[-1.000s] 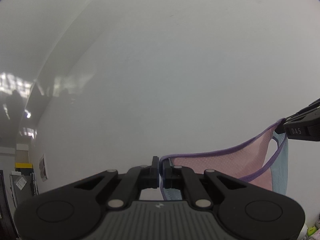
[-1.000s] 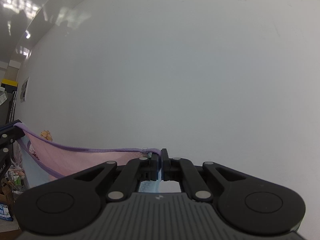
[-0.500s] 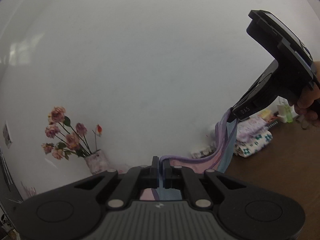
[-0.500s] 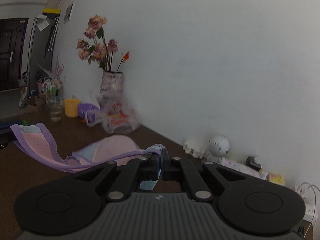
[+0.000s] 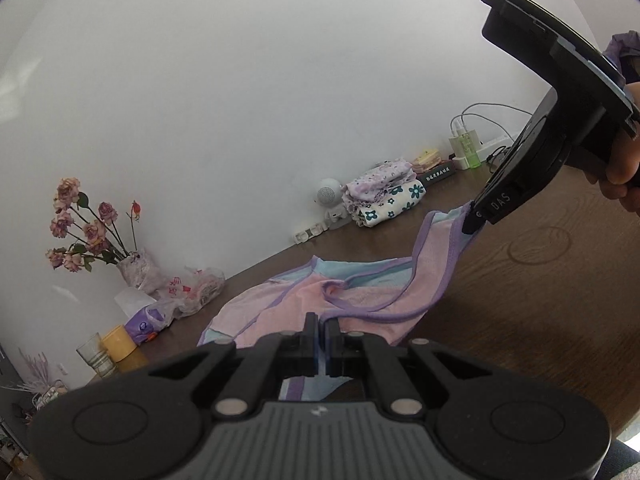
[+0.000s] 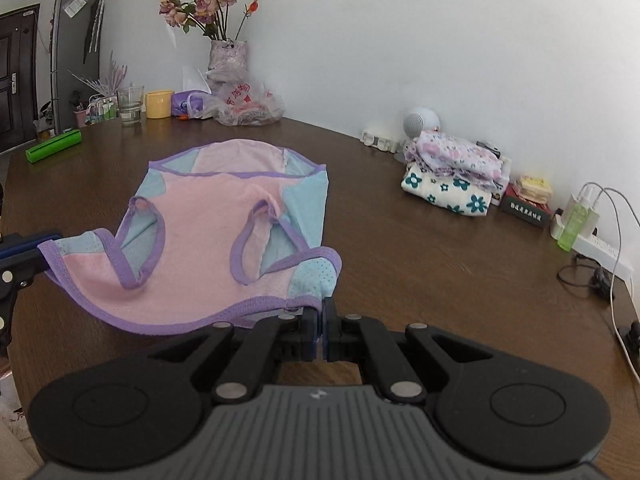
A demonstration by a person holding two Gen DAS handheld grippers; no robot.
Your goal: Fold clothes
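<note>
A second ago 2 handheld grippers held a pink, blue and purple garment up against the white wall; now its far half lies spread on the brown table. The left gripper and right gripper are each clamped shut on a near hem corner, just above the wood. Judging by this, laying flat is nearly done and folding can begin.

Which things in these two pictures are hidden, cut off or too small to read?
- Garment hem under the right gripper: right wrist view, hidden by the gripper body.
- Left gripper: right wrist view, cut off by the left edge.
- Hand: left wrist view, cut off by the right edge.
- Box lettering: too small.
</note>
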